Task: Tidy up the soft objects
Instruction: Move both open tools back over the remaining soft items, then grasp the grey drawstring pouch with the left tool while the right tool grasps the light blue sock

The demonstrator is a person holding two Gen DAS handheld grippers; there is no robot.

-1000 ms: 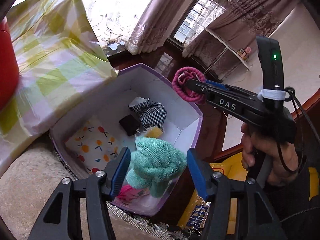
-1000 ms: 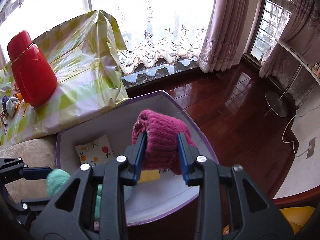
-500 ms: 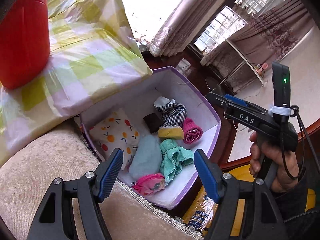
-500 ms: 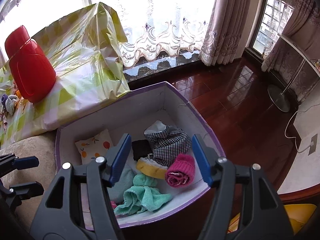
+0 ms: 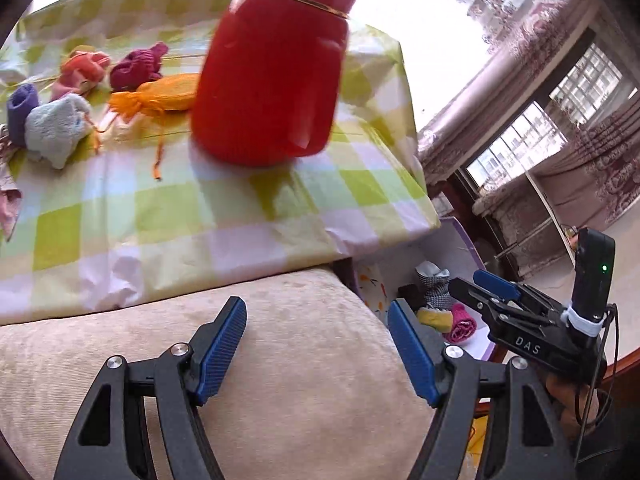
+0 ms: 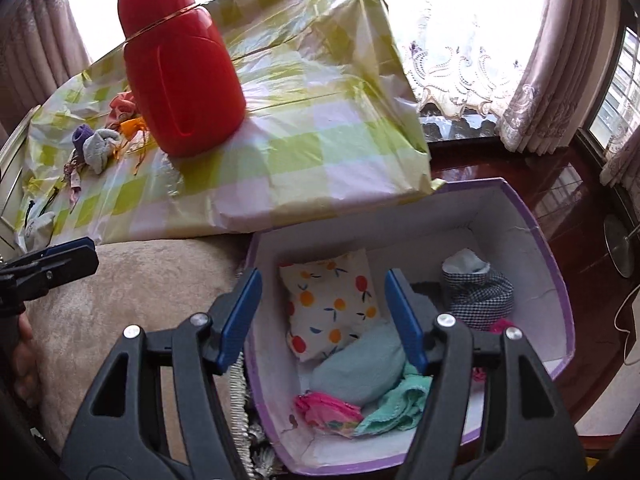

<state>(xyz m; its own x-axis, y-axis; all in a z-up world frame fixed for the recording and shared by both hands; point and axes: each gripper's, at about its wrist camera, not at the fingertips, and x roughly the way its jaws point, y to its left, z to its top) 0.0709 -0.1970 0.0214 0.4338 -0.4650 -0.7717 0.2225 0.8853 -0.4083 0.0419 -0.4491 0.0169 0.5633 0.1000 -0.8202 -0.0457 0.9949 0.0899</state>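
Both tools are seen spread and empty. The left tool is held over the beige cushion and is aimed up at the bench under its checked cloth. The right tool hangs over the near left rim of the purple box, where several soft items already lie.

Soft items not yet sorted are bunched at the far left of the bench: an orange pouch, a magenta knit piece, a pale blue cloth, a purple roll. They lie beyond and left of the left tool, left of the red flask. The pouch's long axis runs roughly left to right.

Judged: the left tool is nearer the pile; a forward-left reach is called for, with the flask to be skirted.
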